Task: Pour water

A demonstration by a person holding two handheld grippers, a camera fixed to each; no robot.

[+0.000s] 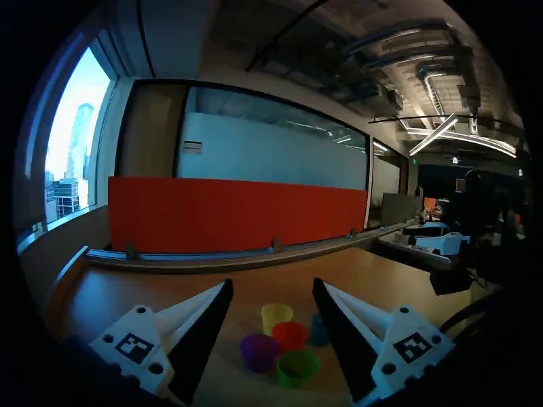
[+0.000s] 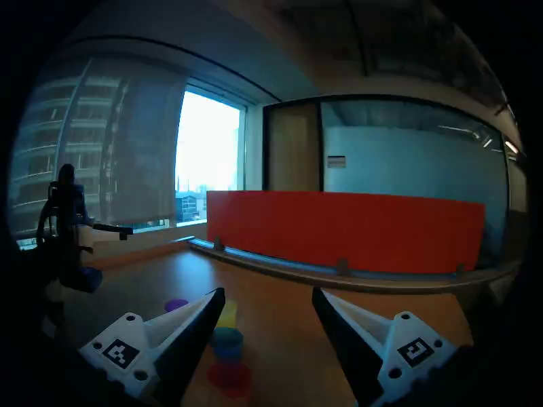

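Note:
Several small plastic cups stand close together on the wooden table (image 1: 380, 271). In the left gripper view they are a yellow cup (image 1: 277, 315), a red cup (image 1: 290, 334), a purple cup (image 1: 259, 351), a green cup (image 1: 297, 367) and a teal cup (image 1: 317, 330). My left gripper (image 1: 272, 285) hovers open just above and behind them, holding nothing. In the right gripper view the purple cup (image 2: 176, 305), yellow cup (image 2: 229, 313), blue cup (image 2: 227, 341) and red cup (image 2: 229, 374) sit low, partly behind the left finger. My right gripper (image 2: 268, 293) is open and holds nothing.
A red divider panel (image 1: 237, 214) on a metal rail borders the table's far edge. A dark device with white and blue parts (image 2: 68, 230) stands at the left of the right gripper view. Another desk with white equipment (image 1: 434, 241) lies to the right.

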